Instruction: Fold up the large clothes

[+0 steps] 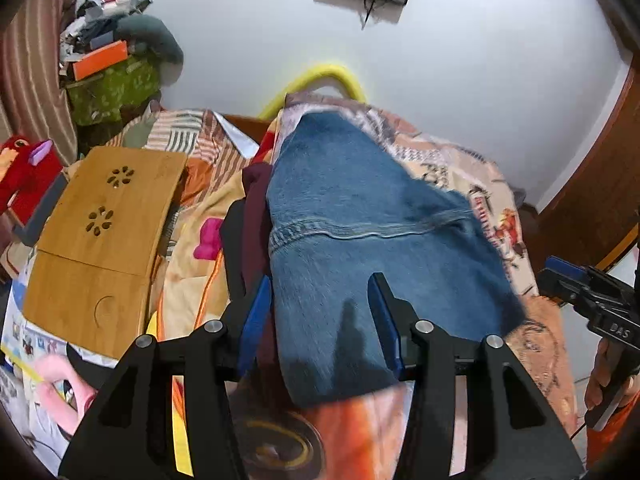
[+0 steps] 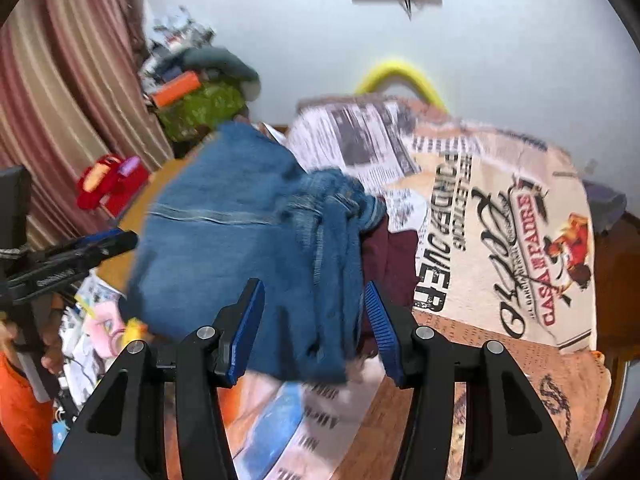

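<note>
Blue jeans (image 1: 360,200) lie folded in a thick wad on the printed blanket (image 2: 500,240) of a bed. In the left wrist view my left gripper (image 1: 320,300) stands open over the near end of the denim, its blue pads (image 1: 256,320) apart at either side of the cloth. My right gripper (image 2: 314,300) is open too, straddling the bunched edge of the jeans (image 2: 224,248). A maroon garment (image 2: 390,256) lies under the jeans and shows at their side (image 1: 256,208). Each gripper appears at the edge of the other's view (image 1: 560,276) (image 2: 120,240).
A bamboo lap tray (image 1: 100,240) rests on the bed to the left of the jeans. A red toy (image 1: 24,168), a green bag (image 1: 112,88) piled with clutter and a striped curtain (image 2: 60,100) stand beyond it. A yellow hoop (image 1: 320,74) leans on the wall, a wooden door (image 1: 592,200) at right.
</note>
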The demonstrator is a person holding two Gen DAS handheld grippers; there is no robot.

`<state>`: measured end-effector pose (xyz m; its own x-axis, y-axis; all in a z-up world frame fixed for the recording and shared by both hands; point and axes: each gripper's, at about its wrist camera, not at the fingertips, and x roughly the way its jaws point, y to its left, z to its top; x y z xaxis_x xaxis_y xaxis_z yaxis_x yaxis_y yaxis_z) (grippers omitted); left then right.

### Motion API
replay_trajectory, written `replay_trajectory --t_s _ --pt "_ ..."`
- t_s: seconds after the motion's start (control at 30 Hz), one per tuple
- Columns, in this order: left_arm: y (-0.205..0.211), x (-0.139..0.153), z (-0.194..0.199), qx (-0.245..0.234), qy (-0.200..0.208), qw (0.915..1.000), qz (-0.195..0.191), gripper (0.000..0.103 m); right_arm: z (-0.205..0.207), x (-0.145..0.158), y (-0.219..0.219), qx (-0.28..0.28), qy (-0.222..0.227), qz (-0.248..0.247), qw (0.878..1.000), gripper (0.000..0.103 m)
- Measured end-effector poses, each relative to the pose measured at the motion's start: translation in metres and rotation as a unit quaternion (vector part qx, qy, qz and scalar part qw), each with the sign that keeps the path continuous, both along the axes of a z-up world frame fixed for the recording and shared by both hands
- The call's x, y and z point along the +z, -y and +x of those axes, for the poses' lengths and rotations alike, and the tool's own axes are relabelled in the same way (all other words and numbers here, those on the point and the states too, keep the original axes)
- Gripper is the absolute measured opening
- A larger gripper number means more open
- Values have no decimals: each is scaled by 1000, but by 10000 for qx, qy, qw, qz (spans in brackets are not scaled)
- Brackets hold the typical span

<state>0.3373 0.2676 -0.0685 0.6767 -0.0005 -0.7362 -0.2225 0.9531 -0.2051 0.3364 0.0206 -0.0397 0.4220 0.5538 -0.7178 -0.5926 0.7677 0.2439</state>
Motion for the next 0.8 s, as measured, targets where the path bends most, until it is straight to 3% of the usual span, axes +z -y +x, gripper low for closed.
replay_trajectory --t_s 0.17,0.33,0.47,0.57,0.73,0.8 --pt "26 59 -60 13 722 9972 196 49 -46 55 24 73 490 631 9968 49" --pt "61 116 -122 -44 1555 9867 464 49 -108 110 46 137 1462 1172 9822 49" --pt "103 153 -184 -56 2397 9654 1025 49 -163 141 65 174 2097 1684 9630 49" --pt "130 162 -224 4 2863 9489 1326 49 -200 150 74 147 2515 1892 9491 49" --pt "164 153 -271 257 3313 9263 1777 51 -243 140 77 -5 2963 1935 9353 50" --pt "173 144 -284 402 3421 9191 1912 57 -253 131 75 -183 3091 1860 9325 57"
